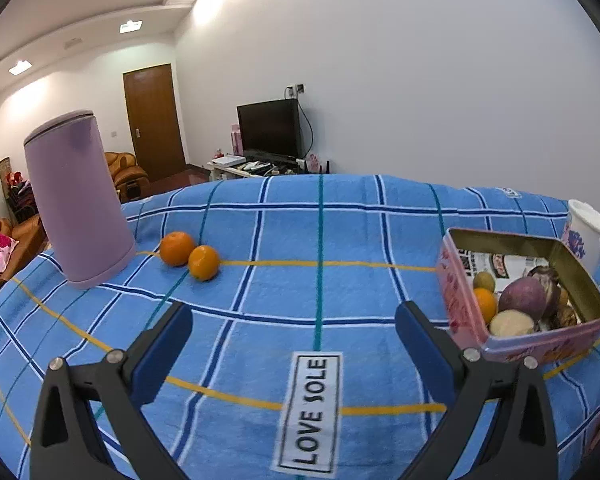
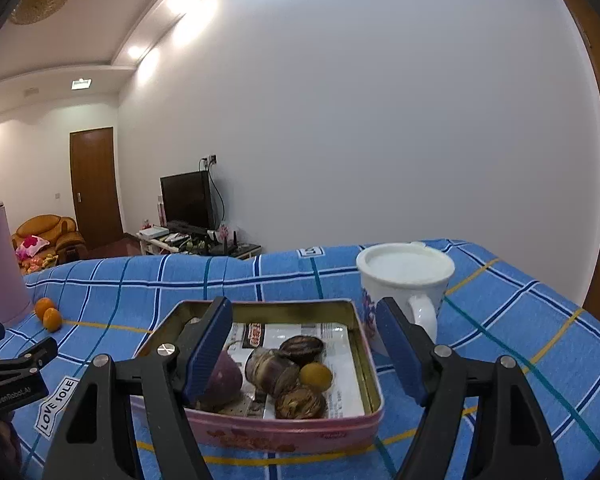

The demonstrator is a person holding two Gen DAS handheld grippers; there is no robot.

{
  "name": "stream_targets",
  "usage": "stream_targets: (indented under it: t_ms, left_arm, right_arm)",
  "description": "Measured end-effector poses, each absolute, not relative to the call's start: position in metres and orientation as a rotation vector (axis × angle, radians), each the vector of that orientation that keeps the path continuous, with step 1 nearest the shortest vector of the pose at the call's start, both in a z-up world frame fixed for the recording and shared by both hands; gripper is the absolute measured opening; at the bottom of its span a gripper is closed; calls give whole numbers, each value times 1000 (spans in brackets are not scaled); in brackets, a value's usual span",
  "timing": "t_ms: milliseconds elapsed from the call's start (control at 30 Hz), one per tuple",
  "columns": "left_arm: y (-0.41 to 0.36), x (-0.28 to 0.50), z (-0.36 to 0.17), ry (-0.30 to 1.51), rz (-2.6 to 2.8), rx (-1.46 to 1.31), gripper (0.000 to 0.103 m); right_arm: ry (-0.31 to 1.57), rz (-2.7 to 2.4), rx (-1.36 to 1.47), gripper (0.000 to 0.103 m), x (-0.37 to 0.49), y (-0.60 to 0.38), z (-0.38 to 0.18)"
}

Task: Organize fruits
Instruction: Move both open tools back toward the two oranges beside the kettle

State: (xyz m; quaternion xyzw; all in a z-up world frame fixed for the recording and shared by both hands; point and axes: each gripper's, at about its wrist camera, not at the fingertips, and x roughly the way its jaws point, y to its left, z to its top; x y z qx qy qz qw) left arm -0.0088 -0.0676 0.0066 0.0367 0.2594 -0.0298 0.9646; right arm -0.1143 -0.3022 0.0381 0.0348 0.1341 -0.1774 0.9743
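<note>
Two grippers, left (image 1: 292,322) and right (image 2: 304,320), both spread wide and empty above a blue checked cloth (image 1: 284,240); pink tin (image 2: 292,432) holding mixed fruit under the right one; two oranges (image 1: 189,255) farther off beside a purple canister (image 1: 76,200).

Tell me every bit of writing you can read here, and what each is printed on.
"LOVE SOLE": white label sewn on the blue checked cloth.
"GenRobot.AI", roughly; small, uncertain: left gripper body.
Printed paper lining the pink tin: red and black print, too small to read.
Mug pattern: no legible words.
</note>
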Motion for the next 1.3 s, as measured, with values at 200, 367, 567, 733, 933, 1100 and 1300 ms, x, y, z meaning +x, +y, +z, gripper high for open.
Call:
stream_targets:
  t_ms: [200,367,567,733,933,1100,1300]
  left_arm:
    - [-48,-5,6,524,-45,80,103]
    - [-29,-2,6,515,-24,100,103]
    - [-2,6,5,517,6,101,103]
    - [20,12,4,524,24,96,103]
    - [46,22,1,543,44,71,103]
    - [62,30,-1,555,62,66,103]
    - [77,41,-2,569,80,59,103]
  right_arm:
    - [304,-320,78,75,-109,-281,35]
    - [338,-289,74,75,-98,-260,33]
    - [352,-246,78,75,-81,-227,30]
    - [362,-199,71,75,-66,-198,28]
    - [378,-141,66,75,-46,-162,25]
    - [393,-107,75,75,-31,-141,22]
    - [411,-70,82,75,-15,-119,20]
